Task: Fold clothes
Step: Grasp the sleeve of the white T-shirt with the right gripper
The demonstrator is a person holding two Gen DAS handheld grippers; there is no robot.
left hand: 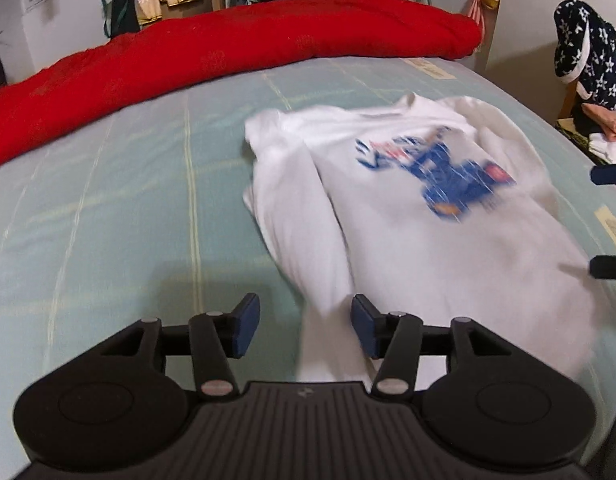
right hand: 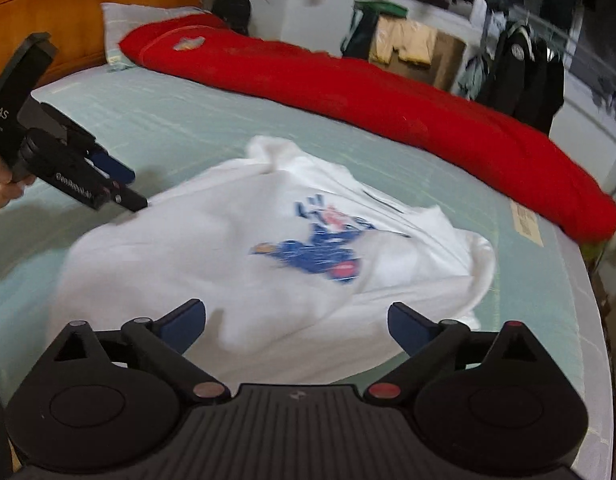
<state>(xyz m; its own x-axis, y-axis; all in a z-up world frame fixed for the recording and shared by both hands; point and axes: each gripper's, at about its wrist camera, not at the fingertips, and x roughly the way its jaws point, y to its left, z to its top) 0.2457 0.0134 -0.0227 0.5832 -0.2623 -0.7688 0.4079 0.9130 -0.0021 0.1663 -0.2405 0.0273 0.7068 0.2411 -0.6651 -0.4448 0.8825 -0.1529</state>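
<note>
— Grippers first: how do they stand?

— The left gripper (left hand: 304, 330) is spread apart, grasping nothing; a strip of the white shirt (left hand: 408, 216) lies between its blue pads (left hand: 246, 326) but neither pad presses it. The right gripper (right hand: 296, 326) is released too, jaws wider still, over the shirt's near hem.

— And the shirt itself?

— It lies loosely spread on the bed (left hand: 108, 208), print side up, with a blue and red graphic (left hand: 440, 172) on the chest. One side is folded in along its length. It sits toward the bed's foot-end corner, nearer the edge on the right gripper's side.

— Beyond it?

— A red quilt (left hand: 228, 56) is bunched along the far edge of the bed, apart from the shirt. A pillow (right hand: 148, 20) rests against the wooden headboard (right hand: 88, 0).
</note>
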